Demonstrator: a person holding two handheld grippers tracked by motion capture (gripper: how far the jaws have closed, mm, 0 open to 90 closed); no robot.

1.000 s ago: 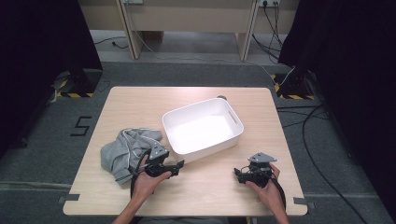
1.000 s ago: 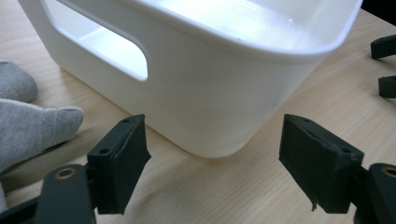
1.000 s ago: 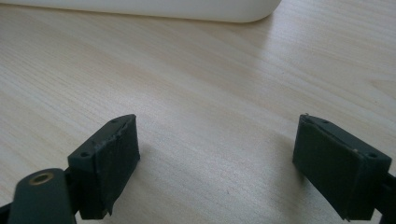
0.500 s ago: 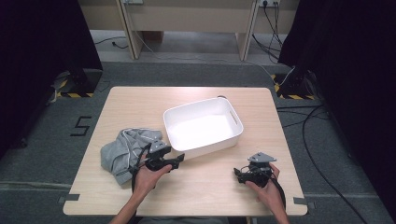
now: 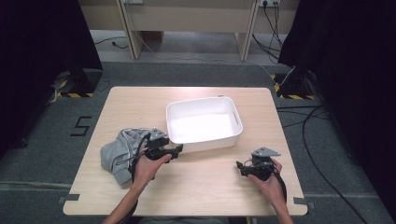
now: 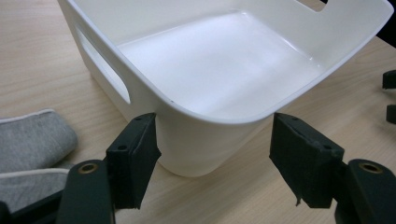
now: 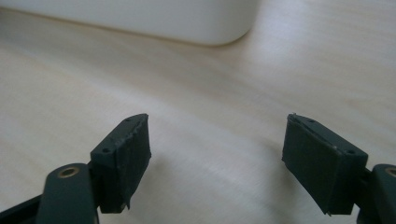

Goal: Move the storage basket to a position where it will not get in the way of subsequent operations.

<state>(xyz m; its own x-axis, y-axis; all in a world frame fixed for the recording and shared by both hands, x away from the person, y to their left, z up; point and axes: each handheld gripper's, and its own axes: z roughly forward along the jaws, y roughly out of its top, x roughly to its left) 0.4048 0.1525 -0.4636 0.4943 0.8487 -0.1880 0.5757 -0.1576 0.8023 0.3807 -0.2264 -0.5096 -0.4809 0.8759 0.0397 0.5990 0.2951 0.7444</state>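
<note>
White tub [image 5: 204,125], grey cloth [image 5: 117,150]

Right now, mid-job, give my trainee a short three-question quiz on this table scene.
1. True or false: the white bin has something lying in it.
2. Which tongs are at the bin's near corner? A) left tongs B) right tongs
3. Fill in: the grey cloth lies on the table to the ____ of the bin in the high view.

Key: 1. False, its floor is bare. 2. A; the left tongs are open with that corner between the pads, not touching as far as I can tell. The right tongs are open above bare wood. 3. left.
</note>
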